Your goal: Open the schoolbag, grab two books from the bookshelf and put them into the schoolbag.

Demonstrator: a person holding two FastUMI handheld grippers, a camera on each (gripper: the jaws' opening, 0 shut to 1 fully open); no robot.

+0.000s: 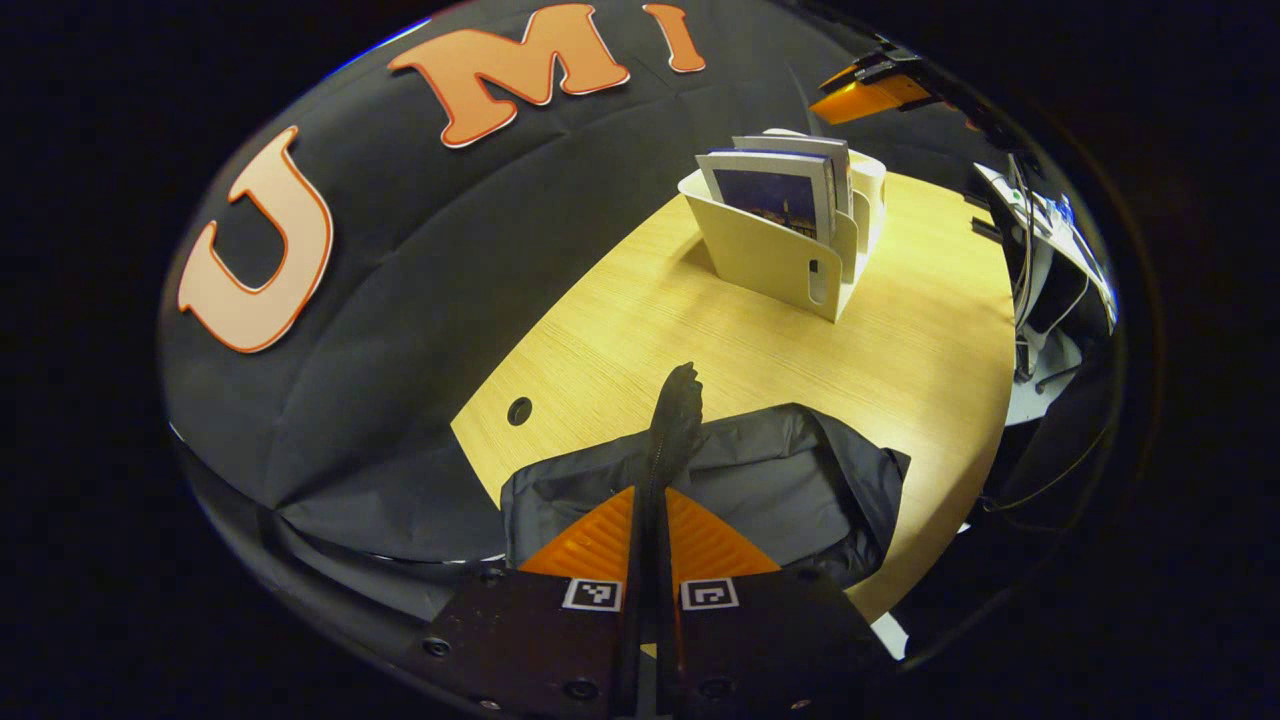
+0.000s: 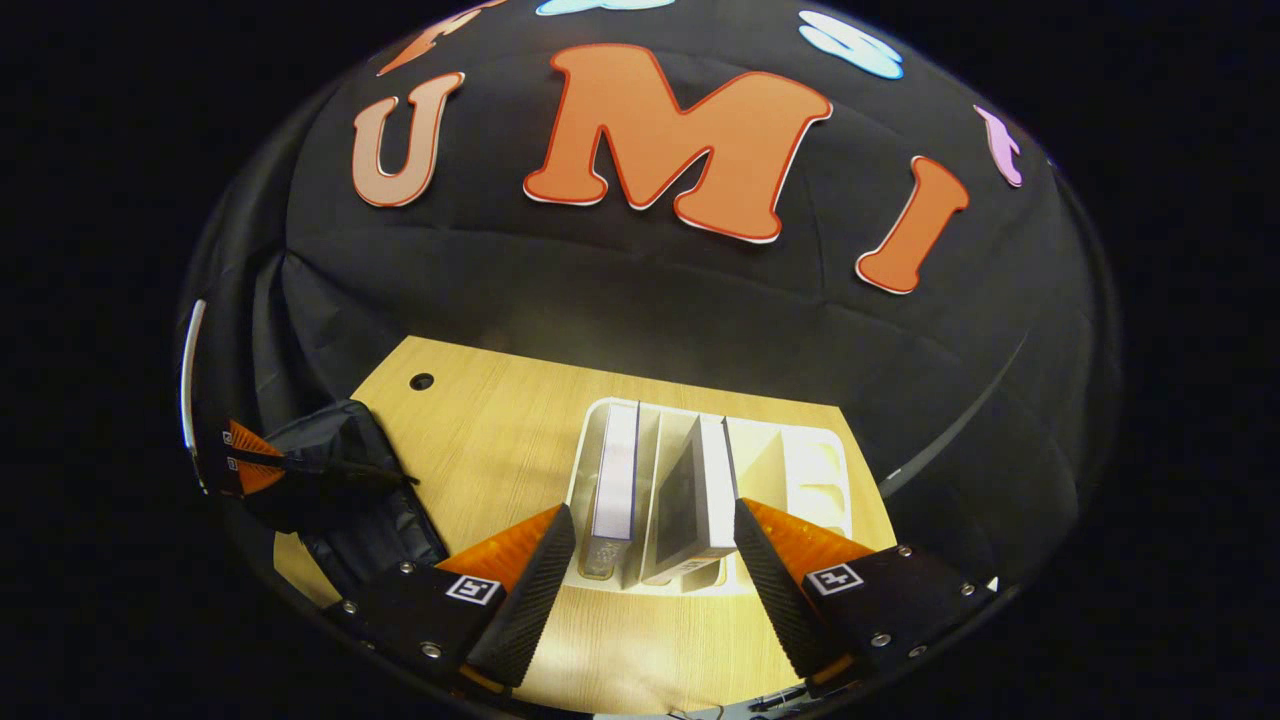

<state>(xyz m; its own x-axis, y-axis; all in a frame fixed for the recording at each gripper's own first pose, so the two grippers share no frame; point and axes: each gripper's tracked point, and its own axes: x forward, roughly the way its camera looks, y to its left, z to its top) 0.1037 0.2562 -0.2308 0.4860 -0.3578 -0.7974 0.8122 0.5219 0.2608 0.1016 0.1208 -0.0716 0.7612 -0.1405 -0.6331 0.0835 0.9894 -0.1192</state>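
Bag held up on the left, right gripper poised over the books.

The tabletop carries the schoolbag at its near left and the bookshelf to the right. The left gripper has its fingers pressed together on the bag's zipper strip, lifting it. The right gripper, the nearer to the books, hangs above the shelf with fingers wide apart and nothing between them. Two books stand on edge directly below, spines up, long axes running near to far, in line with the gap.
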